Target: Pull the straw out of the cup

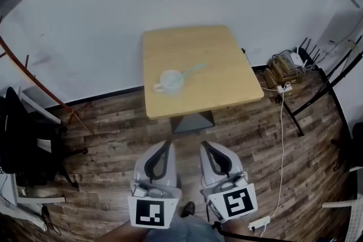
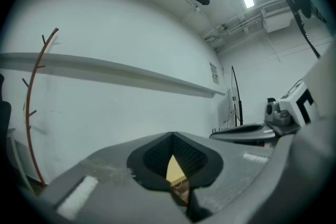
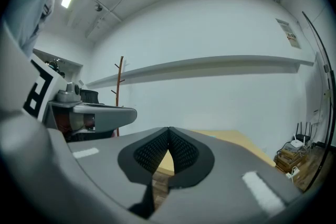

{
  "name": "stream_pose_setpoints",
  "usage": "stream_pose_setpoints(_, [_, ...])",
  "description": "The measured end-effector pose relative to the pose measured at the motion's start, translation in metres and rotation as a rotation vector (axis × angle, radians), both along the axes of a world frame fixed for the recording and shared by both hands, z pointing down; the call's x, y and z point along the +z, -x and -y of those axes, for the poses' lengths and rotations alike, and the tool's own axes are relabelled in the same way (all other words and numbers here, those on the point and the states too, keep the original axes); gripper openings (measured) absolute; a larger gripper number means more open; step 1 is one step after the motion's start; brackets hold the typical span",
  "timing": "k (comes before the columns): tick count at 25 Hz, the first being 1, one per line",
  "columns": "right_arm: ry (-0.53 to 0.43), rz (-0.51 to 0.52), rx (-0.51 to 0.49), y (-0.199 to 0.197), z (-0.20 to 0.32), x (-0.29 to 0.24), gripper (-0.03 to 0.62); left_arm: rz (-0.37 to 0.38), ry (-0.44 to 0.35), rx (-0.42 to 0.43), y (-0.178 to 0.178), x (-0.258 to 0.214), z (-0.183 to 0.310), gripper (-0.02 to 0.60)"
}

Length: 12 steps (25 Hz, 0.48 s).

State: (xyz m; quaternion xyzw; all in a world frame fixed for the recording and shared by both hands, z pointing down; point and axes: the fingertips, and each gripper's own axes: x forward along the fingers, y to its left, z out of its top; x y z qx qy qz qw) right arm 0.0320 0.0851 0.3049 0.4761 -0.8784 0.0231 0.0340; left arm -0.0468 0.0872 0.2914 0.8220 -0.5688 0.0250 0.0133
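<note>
Left gripper, item one: held low over the wooden floor, short of the table and pointing level toward it; jaws pressed together tip to tip, nothing between them, only a sliver of table top showing below the tips in its own view; right gripper, item two: just beside the left and parallel to it, likewise short of the table's near edge; jaws closed and empty

Cup, item three: pale, upright on the table, left of centre and toward the near edge; handle turned toward the near-left corner; well apart from both grippers

Straw, item four: light blue-green, standing in the cup, not yet drawn out; long axis leaned from the cup's mouth toward the table's right edge and slightly toward the far edge; free end hung over bare table top to the right of the cup

Relation noted: the cup lay almost straight ahead of the left gripper, while the straw's free end tipped to the right gripper's side; judged so, the right gripper had the easier line to the straw and the left to the cup; both would have to open first, and the pull would likely run along the straw's lean, not straight up; task judged not yet begun
</note>
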Motion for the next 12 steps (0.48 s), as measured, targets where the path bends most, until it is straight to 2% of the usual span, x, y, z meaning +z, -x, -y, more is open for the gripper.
stream_pose_setpoints(6, [-0.025, -0.018, 0.021, 0.019, 0.057, -0.016, 0.008, -0.041, -0.039, 0.021, 0.019, -0.018, 0.054, 0.02])
stream_pose_setpoints(12, [-0.052, -0.04, 0.016, 0.033, 0.087, -0.03, 0.008, -0.064, -0.079, 0.043, 0.026, -0.029, 0.089, 0.02])
